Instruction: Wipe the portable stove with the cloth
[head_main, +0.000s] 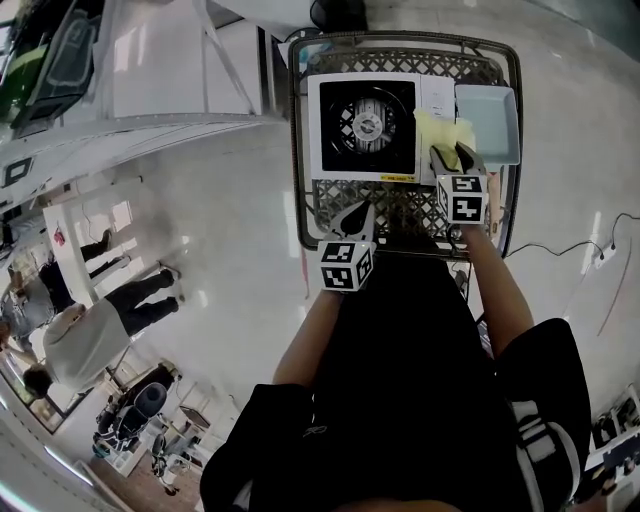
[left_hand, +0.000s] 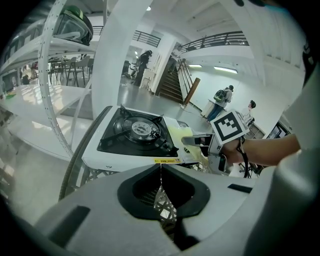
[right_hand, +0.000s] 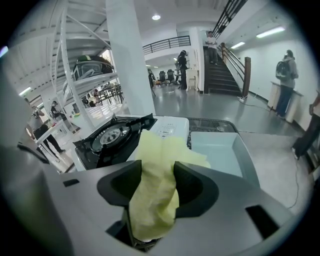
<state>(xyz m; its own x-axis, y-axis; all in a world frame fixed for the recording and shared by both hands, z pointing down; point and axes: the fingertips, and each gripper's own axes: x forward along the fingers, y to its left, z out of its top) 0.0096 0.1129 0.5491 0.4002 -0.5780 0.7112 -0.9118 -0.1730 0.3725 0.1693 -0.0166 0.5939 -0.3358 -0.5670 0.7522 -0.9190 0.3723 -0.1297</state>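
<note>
The white square portable stove (head_main: 398, 150) sits just ahead of both tongs. The right tongs (head_main: 452, 156) pinch the soft yellow cloth (head_main: 438, 128); the left tongs (head_main: 355, 216) are closed, empty. The cloth could snag on the burner prongs (right_hand: 112, 136) and slip out.

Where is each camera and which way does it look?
Head view: on the person's head, looking steeply down at the stove; left gripper, right gripper and forearms show.
Left gripper view: on that gripper, looking along its shut jaws at the stove; the right gripper shows.
Right gripper view: on that gripper, looking along jaws gripping the cloth toward stove and tray.
All share the stove.
</note>
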